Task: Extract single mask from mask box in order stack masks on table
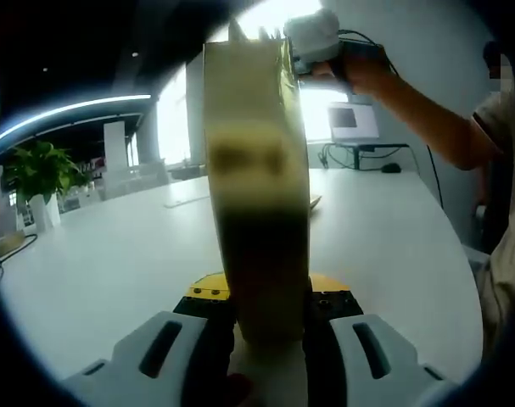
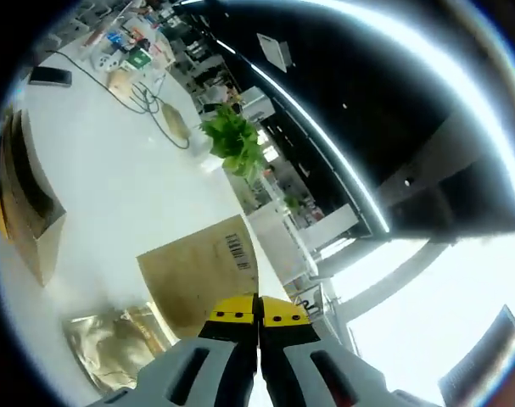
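In the left gripper view a tall cream and olive mask box (image 1: 257,170) stands upright, close and blurred, with my left gripper (image 1: 270,292) shut on its lower part. My right gripper (image 1: 312,38), held by a person's hand, hovers at the box's top right corner. In the right gripper view my right gripper (image 2: 257,315) has its yellow-tipped jaws pressed together, and I see nothing between them. A tan box (image 2: 28,203), probably the mask box, shows at the left edge of that view above the white table (image 2: 121,186).
The white table (image 1: 113,263) stretches wide. On it lie a flat cardboard piece (image 2: 202,271), a foil bag (image 2: 113,343), cables (image 2: 147,102) and a potted plant (image 2: 233,140), (image 1: 38,170). A monitor (image 1: 352,123) stands far back. The person's arm (image 1: 427,119) reaches in from the right.
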